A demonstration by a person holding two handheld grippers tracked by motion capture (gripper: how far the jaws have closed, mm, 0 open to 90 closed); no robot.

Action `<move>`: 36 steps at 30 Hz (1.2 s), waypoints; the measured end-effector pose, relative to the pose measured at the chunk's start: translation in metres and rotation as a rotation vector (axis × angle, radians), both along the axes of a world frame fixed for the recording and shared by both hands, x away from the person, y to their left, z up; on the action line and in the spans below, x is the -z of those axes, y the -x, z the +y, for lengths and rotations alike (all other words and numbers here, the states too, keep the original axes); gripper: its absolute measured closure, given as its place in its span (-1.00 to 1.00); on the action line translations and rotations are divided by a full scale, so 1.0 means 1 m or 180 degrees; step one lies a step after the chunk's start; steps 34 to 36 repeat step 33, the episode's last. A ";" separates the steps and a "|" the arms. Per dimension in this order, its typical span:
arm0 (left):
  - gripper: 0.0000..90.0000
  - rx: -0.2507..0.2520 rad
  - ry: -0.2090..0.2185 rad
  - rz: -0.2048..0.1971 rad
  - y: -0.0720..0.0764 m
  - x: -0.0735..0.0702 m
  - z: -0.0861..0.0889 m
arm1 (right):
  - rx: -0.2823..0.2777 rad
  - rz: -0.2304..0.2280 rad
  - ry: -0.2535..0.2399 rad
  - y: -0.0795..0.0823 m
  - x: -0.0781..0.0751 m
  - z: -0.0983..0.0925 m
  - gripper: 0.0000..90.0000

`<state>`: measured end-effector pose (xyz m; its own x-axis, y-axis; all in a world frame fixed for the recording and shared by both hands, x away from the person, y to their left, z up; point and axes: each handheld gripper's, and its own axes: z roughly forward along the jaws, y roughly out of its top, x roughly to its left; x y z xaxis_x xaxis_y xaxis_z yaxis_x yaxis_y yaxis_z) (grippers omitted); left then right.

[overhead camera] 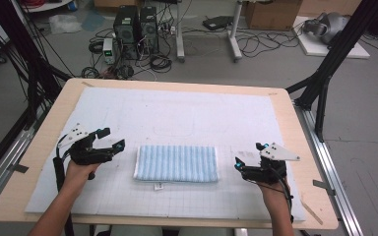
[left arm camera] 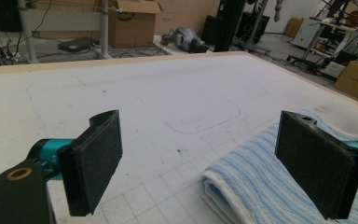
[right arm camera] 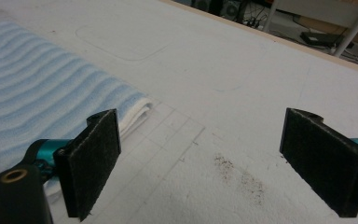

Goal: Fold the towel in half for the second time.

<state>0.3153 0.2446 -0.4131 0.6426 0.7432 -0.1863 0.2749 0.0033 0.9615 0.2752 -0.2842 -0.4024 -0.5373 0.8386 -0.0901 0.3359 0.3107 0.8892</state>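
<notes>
A folded blue-and-white striped towel (overhead camera: 176, 163) lies flat in the middle of the white gridded mat (overhead camera: 177, 118), a small tag at its front edge. My left gripper (overhead camera: 112, 138) hovers just left of the towel, open, nothing between its jaws; in the left gripper view (left arm camera: 200, 163) the towel's folded corner (left arm camera: 261, 182) sits low at the right. My right gripper (overhead camera: 248, 153) rests to the towel's right, open and empty; the right gripper view (right arm camera: 200, 163) has the towel (right arm camera: 37, 102) at the left, behind the left jaw.
The mat covers a light wooden table (overhead camera: 295, 128). A brown stain (right arm camera: 240, 175) marks the mat between the right jaws. Black frame posts (overhead camera: 325, 73) flank the table. Computer towers (overhead camera: 135, 27), cables and cardboard boxes (overhead camera: 270, 12) sit on the floor beyond.
</notes>
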 end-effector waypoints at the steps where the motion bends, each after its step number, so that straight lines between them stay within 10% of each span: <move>1: -0.66 0.0000 -0.0013 -0.0016 0.001 -0.001 0.000 | -0.0007 -0.0016 -0.0004 0.001 -0.001 0.000 -0.74; 36: -0.62 -0.0034 -0.0051 0.0000 0.003 0.000 0.008 | -0.0010 -0.0007 -0.0019 -0.004 0.001 0.000 -0.74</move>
